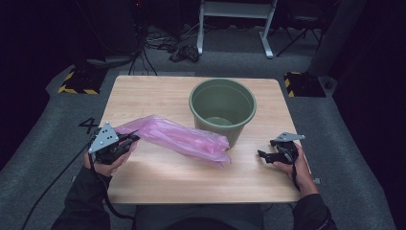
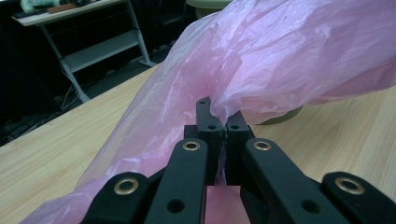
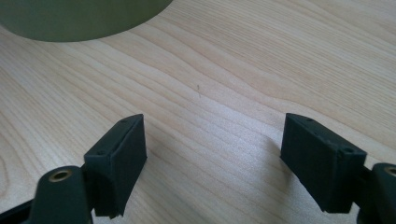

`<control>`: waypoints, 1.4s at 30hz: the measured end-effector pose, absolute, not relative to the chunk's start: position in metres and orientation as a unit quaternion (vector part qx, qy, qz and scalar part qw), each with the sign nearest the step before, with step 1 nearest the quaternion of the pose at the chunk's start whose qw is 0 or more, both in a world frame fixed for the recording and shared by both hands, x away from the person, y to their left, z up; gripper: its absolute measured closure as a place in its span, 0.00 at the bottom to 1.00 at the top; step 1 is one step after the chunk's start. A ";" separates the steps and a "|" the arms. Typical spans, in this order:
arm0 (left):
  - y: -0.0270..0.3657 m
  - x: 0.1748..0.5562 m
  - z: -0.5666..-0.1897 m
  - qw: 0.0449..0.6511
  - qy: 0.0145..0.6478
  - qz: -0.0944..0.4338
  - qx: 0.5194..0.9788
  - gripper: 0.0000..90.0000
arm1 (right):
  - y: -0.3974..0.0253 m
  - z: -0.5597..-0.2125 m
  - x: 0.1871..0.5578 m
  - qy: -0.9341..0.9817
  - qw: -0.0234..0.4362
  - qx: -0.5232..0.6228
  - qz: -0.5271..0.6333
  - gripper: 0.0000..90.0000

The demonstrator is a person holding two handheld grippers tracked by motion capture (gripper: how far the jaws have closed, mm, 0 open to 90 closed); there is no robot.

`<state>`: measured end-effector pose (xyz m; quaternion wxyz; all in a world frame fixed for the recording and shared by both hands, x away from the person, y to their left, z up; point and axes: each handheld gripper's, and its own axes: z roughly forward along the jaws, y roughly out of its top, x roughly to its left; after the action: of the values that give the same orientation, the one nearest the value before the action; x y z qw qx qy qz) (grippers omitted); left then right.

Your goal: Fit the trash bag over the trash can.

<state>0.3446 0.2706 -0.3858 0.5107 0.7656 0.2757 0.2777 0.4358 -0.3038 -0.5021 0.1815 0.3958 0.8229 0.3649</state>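
On the worktop (image 1: 143,91), the pink plastic bag (image 1: 182,139) lies beside the green bin (image 1: 222,108), one end pinched in the clamped left gripper (image 1: 131,139). The right gripper (image 1: 265,154) hovers wide open, empty. Lining the bin looks barely begun.

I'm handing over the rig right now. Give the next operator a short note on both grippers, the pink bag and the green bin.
Left gripper: shut on the pink plastic bag, pinching one end.
Right gripper: open, holding nothing, low over the table near the green bin.
Bag: lies stretched across the table, its far end by the bin's base.
Done: bag gripped at one end.
Left, probably: take the bag's other side with the right gripper, open it and fit it in the bin.
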 end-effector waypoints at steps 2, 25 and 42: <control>0.273 0.344 -0.384 0.513 0.276 0.281 0.763 0.99 | -0.304 -0.502 0.436 0.824 0.182 0.394 0.365 0.25; 0.300 0.333 -0.349 0.552 0.295 0.325 0.709 0.99 | -0.304 -0.502 0.436 0.823 0.182 0.396 0.364 0.24; 0.289 0.363 -0.316 0.541 0.317 0.353 0.694 0.99 | -0.304 -0.502 0.436 0.823 0.182 0.396 0.364 0.24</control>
<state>0.3632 0.2888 -0.3157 0.5408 0.6944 0.3173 0.3531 0.4356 -0.3038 -0.5021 0.1820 0.3963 0.8228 0.3643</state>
